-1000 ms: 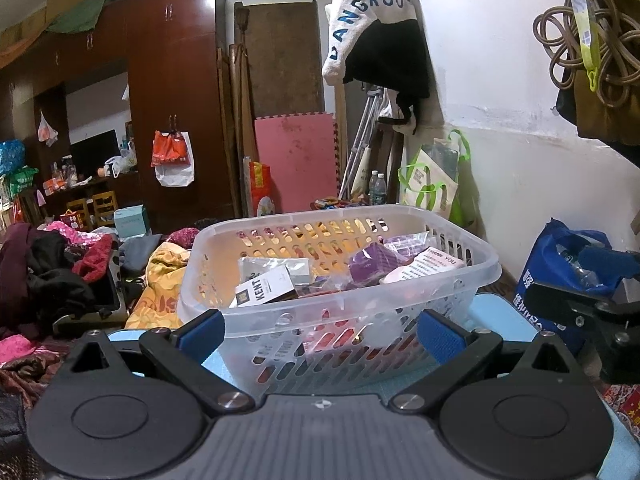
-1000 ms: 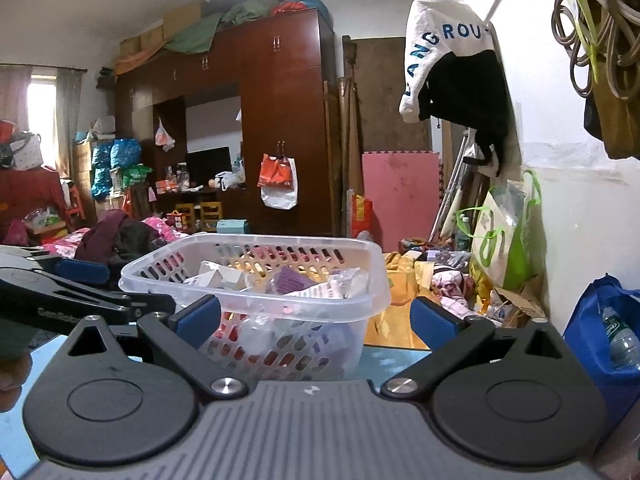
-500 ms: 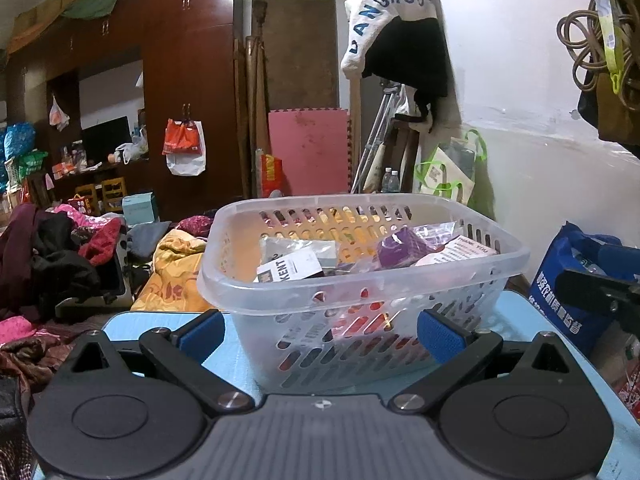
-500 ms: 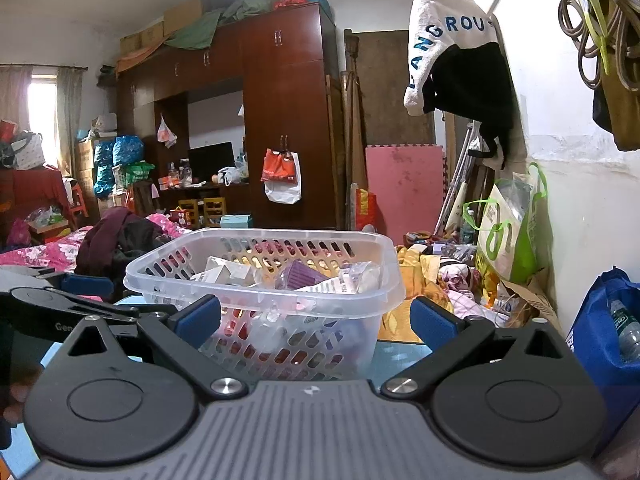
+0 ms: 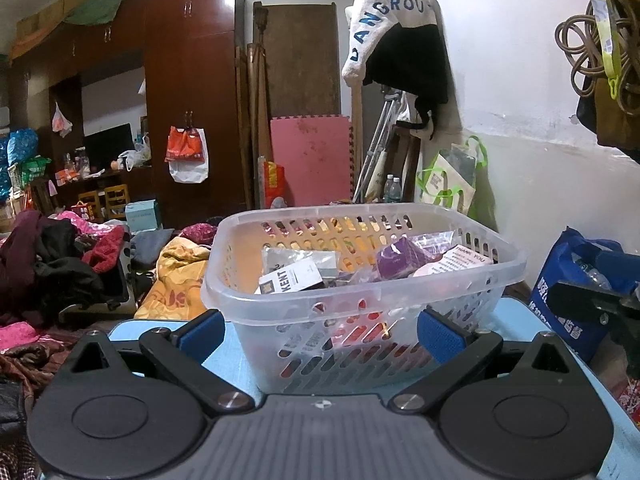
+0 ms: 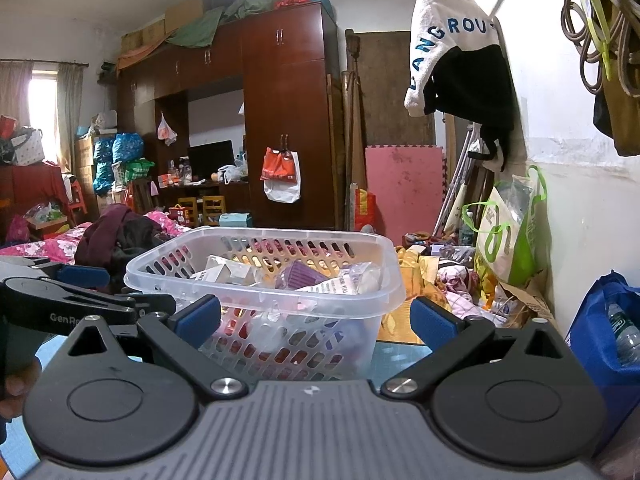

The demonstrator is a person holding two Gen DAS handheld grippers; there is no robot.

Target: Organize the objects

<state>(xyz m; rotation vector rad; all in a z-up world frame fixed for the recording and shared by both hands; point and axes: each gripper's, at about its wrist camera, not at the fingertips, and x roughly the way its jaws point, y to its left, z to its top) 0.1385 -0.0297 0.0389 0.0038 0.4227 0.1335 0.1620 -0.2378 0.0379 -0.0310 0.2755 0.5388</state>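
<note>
The left gripper (image 5: 318, 334) is holding its jaws wide apart, gripping nothing, and the right gripper (image 6: 316, 322) is doing the same. Just ahead of both, a clear basket (image 5: 420, 280) is sitting on the blue counter (image 5: 128, 326), holding a purple packet (image 5: 400, 260) and a white card (image 5: 290, 280).

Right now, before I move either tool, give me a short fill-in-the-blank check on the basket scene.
1. Both tools, left and right, have their jaws ____.
2. The clear plastic basket stands on a light ____ surface.
3. The card in the basket reads ____.
4. The crumpled item beside the card is ____ in colour.

Missing words: open; blue; KENT; purple
</note>
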